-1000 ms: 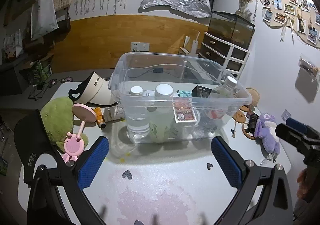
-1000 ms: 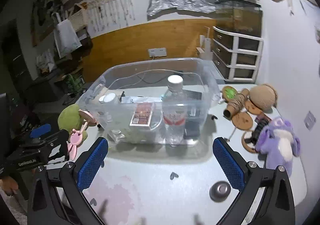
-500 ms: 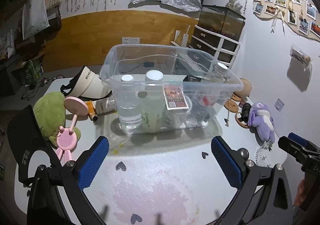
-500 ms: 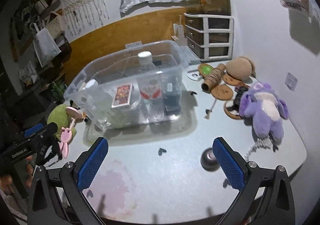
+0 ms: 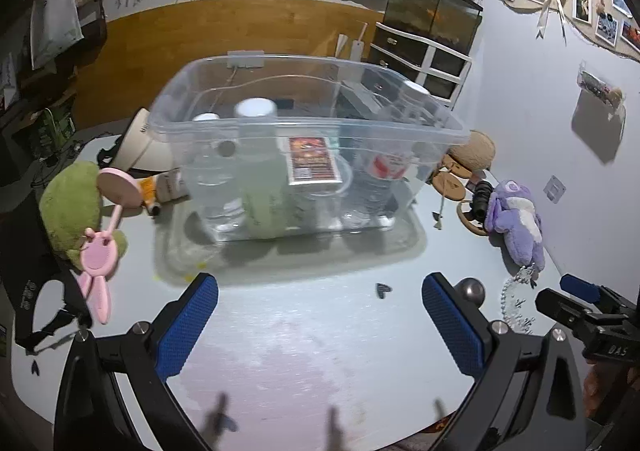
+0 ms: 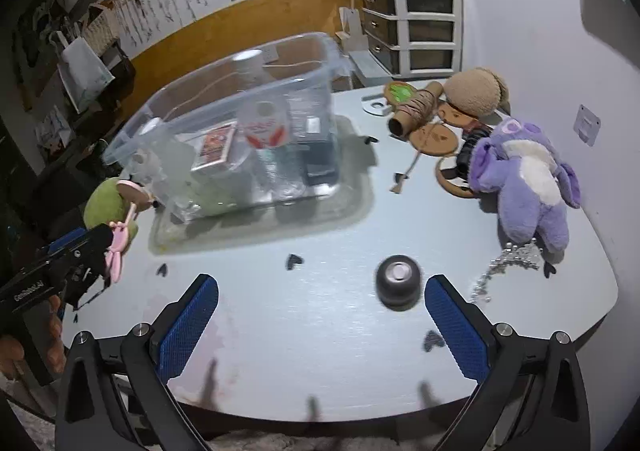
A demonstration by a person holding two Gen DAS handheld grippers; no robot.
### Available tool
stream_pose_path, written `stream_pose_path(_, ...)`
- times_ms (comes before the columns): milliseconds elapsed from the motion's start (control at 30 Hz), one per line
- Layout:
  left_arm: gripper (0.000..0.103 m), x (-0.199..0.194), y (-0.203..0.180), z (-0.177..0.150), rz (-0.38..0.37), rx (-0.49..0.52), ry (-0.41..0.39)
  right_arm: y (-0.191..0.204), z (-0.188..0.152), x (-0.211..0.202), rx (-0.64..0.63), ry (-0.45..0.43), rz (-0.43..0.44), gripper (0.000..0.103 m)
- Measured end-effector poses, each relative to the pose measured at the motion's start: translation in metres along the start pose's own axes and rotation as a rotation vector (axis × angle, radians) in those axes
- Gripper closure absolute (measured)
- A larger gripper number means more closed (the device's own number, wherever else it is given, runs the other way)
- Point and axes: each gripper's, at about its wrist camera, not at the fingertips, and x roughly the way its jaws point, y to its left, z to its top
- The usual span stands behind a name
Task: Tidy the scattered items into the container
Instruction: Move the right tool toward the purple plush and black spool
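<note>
Change: both grippers had drawn back from the clear bin (image 5: 308, 99); the right view had swung toward the table's right side.
Left gripper (image 5: 320, 325): fingers apart, empty.
Right gripper (image 6: 320, 325): fingers apart, empty, the metal ball (image 6: 398, 281) near its right finger.
Surface: pale table (image 6: 320, 251); bin mid-table holding bottles and a card box.
Room: wood-panelled wall behind.
Right view only: the purple plush (image 6: 528, 179) shown whole, bead chain (image 6: 504, 261) beside it.
</note>
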Motion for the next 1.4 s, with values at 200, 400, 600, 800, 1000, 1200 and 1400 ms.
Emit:
stream_pose_path(200,0.001,0.017,-0.035,0.011,-0.001,-0.016,0.003,-0.061,0.02,0.009,0.019,0.002,-0.052,0.003)
stream_pose_path(400,0.001,0.033,-0.063,0.021,0.02,-0.042,-0.001,-0.117,0.056,0.047,0.019,0.06,-0.061,0.054)
stream_pose_path(600,0.001,0.047,-0.081,0.028,0.061,-0.071,-0.001,-0.142,0.089,0.114,-0.038,0.155,-0.063,0.08)
stream_pose_path(800,0.001,0.052,-0.084,0.031,0.125,-0.116,-0.01,-0.156,0.111,0.193,0.012,0.3,0.0,0.092)
stream_pose_path(1000,0.001,0.054,-0.074,0.031,0.183,-0.162,-0.008,-0.17,0.125,0.232,0.009,0.337,-0.074,0.098)
stream_pose_path(1200,0.001,0.057,-0.067,0.03,0.21,-0.2,-0.003,-0.191,0.138,0.24,0.022,0.308,-0.148,0.099)
stream_pose_path(1400,0.001,0.059,-0.067,0.035,0.219,-0.201,-0.008,-0.214,0.149,0.244,0.057,0.29,-0.187,0.099)
